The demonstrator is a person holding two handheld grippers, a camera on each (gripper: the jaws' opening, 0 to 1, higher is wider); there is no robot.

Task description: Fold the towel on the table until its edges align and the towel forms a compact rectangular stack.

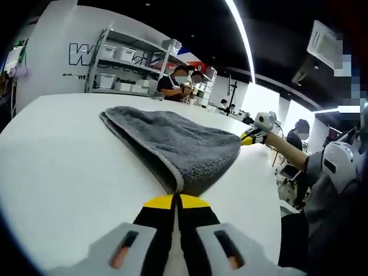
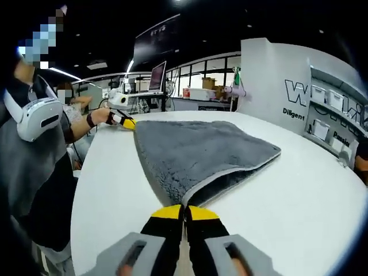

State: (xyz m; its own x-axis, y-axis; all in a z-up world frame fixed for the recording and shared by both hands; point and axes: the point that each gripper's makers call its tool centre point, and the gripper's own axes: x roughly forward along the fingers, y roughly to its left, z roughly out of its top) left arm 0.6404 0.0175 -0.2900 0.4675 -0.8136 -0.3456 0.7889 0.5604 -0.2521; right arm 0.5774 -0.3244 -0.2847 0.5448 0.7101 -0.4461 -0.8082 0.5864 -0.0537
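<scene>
Wall lettering point(image 2: 299, 92) at upper right of the right gripper view is cut off by shelving; towel point(image 1: 172, 141) corners vanish between each gripper's closed fingers point(image 1: 158, 210).

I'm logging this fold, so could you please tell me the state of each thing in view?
Towel: folded over, doubled, two corners pinched and lifted off the table.
Left gripper: shut on a towel corner.
Right gripper: shut on the other corner.

white wall panel point(image 2: 299, 95) with large "W…" logo, possibly "Diligent" beneath, rest unreadable
</scene>
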